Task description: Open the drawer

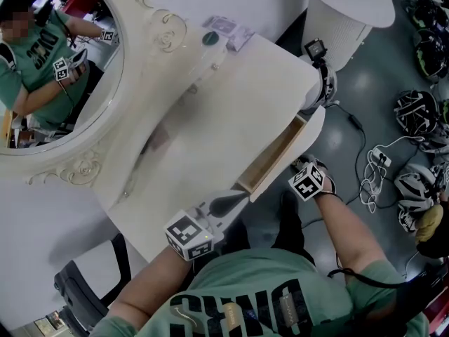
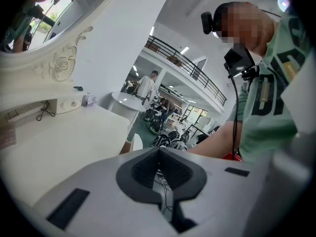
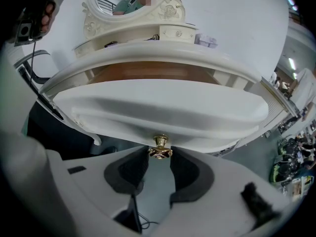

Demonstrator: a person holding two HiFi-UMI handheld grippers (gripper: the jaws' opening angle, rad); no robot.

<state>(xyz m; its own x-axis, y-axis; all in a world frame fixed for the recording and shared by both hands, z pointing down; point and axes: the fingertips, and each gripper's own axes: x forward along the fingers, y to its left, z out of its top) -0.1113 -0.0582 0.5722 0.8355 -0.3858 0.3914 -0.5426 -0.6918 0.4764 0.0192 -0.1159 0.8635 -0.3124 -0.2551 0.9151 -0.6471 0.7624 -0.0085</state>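
Drawer [image 1: 272,154]: sat partly out of the front of the counter [image 1: 210,118]. In the right gripper view, brown inner wood showed between the counter's edge and the drawer's white curved front.
Knob [image 3: 160,147]: small, gold, low at the centre of that front.
Right hand-held gripper [image 3: 160,155]: jaws closed on the knob, one pad on each side. Only the very tips were on it; the deeper pad hollows were empty.
Left hand-held gripper [image 1: 226,203]: jaws together with nothing in them, at the near corner of the counter. Whether it pressed on the top could not be told.
Progress, judged: opening begun, travel left to go.
Risk, slip: the hold was shallow and the knob looked smooth and rounded. A pull angled up or down could pop the tips off.
Risk, skew: one central knob drove a wide front. A sideways drag would likely cock the drawer and bind it.
Risk, overrun: no stop was visible. A hard tug might bring the drawer right out, or into the person's lap just behind.
Risk, counter shifting: nothing plainly braced it, so a stiff drawer might drag it forward.
Floor: cables [image 1: 372,167] lay near the right side and could snag a backward step.
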